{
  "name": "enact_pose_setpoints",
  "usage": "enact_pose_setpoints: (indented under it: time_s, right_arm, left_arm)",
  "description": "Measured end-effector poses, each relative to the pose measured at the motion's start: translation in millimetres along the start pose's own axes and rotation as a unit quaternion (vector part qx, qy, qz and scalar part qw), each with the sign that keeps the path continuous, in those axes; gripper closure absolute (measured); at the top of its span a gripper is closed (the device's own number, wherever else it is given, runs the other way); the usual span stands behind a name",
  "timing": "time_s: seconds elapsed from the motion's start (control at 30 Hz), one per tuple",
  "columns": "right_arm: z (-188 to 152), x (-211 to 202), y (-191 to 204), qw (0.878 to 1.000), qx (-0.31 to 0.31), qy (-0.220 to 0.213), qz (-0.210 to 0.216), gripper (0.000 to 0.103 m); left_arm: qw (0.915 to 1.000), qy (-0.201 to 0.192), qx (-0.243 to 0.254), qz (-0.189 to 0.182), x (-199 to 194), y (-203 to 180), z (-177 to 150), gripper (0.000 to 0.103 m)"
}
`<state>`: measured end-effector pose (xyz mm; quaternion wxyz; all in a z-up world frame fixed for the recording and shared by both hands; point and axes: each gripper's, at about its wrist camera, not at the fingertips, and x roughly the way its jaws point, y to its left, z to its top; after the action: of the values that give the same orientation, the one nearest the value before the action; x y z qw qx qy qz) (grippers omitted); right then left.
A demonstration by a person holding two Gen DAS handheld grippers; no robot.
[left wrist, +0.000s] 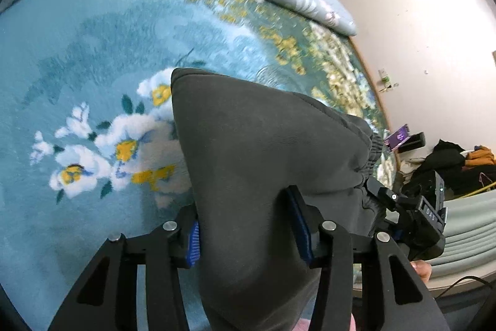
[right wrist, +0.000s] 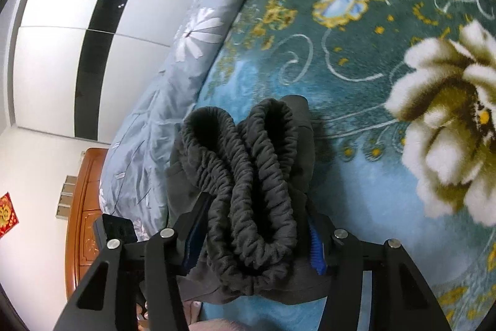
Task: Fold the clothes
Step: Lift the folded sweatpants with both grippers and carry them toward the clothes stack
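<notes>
— Where are we holding the dark grey trousers (left wrist: 263,151)?

— We are gripping them at both ends: the left gripper (left wrist: 248,234) is clamping the folded leg end, the right gripper (right wrist: 254,241) is pinching the bunched elastic waistband (right wrist: 248,176).

— So the long axis?

— It is running between our hands, sagging onto the floral blanket (left wrist: 77,67) ahead of both fingers.

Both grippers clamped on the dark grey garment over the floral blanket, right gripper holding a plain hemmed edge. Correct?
Not quite. The right gripper holds the garment's gathered elastic waistband, bunched in ruffled folds, not a plain hem; the right wrist view shows it. The rest stands: the left gripper also clamps the dark grey garment over the floral blanket.
</notes>
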<state>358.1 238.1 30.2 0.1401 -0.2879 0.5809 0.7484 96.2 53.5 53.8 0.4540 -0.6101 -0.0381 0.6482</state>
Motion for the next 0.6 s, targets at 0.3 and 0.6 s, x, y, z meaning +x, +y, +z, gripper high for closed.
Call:
enact_pose_setpoints:
  time_s: [0.3,0.6]
  right_arm:
    - [-22,-29,91,0.997,-0.074,-0.017,0.032,0.045]
    - [-74,-1,220,0.977,-0.175,0.034,0.113,0.045]
  left_arm:
    - [0.9969,-0.073,0.015,-0.026,-106,-10,-4,0.053]
    - [0.9842,-0.177,-0.01,0.001,-273,36,1,0.053]
